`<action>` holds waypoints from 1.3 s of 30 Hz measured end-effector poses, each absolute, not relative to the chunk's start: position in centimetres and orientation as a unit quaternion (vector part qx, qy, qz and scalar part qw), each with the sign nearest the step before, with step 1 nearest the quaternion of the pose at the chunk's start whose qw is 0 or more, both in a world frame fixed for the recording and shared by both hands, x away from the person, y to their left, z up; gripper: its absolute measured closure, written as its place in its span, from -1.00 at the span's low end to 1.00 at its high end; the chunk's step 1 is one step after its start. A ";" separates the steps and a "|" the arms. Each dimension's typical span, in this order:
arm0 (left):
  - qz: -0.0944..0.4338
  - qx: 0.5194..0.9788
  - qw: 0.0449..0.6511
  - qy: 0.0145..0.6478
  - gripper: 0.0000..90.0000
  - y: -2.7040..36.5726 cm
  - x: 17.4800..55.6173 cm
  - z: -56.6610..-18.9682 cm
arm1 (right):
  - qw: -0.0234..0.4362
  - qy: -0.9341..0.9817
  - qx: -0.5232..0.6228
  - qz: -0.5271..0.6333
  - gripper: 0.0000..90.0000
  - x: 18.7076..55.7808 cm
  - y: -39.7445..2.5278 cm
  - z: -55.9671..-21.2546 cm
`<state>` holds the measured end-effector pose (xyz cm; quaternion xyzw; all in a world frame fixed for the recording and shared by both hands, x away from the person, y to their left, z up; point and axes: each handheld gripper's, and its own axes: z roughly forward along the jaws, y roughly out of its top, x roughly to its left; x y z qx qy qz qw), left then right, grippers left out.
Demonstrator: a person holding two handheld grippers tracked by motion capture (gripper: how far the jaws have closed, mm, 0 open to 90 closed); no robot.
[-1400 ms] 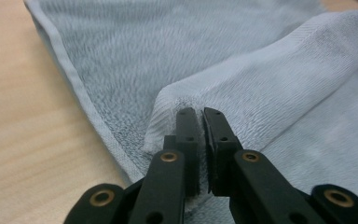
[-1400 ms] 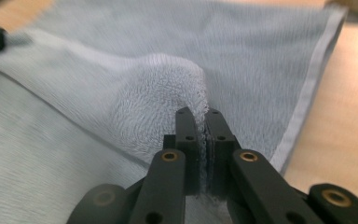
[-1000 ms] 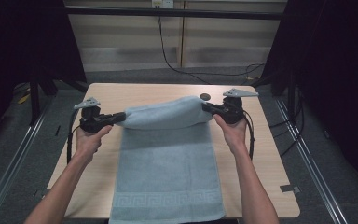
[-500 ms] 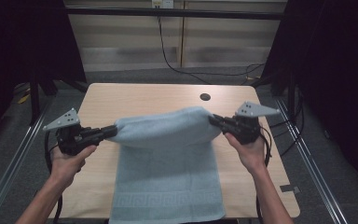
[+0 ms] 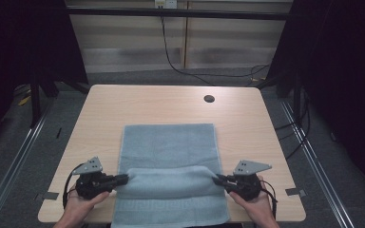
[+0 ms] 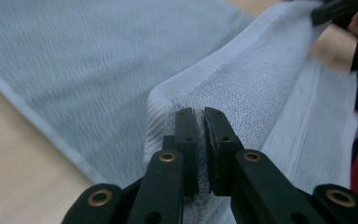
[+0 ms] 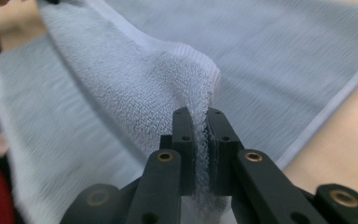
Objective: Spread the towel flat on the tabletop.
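The left hand-held gripper (image 6: 200, 114) has its two black jaws pressed nearly together on a corner of the towel (image 6: 242, 88), pinching the raised fold. The fold runs away from the jaws to the upper right, where the right hand-held gripper (image 6: 338, 8) grips its far end. Flat towel lies beyond and left of the jaws, with bare desk (image 6: 14, 154) at the lower left.

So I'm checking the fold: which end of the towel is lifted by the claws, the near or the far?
The carried edge, pinched by the left claw and right claw; the far end lies flat.
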<state>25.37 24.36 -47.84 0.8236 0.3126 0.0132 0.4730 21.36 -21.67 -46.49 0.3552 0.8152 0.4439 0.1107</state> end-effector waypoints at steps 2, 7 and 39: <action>0.002 0.829 0.464 0.311 0.86 24.5 24.7 -48.4 | 0.107 0.828 0.350 0.425 0.79 20.1 -21.6 -47.2; -0.009 0.833 0.462 0.304 0.79 25.0 22.7 -48.6 | 0.092 0.826 0.350 0.431 0.72 17.8 -22.5 -47.4; 0.025 0.827 0.433 0.357 0.02 22.5 34.6 -49.6 | 0.072 0.824 0.388 0.406 0.09 31.4 -19.3 -48.4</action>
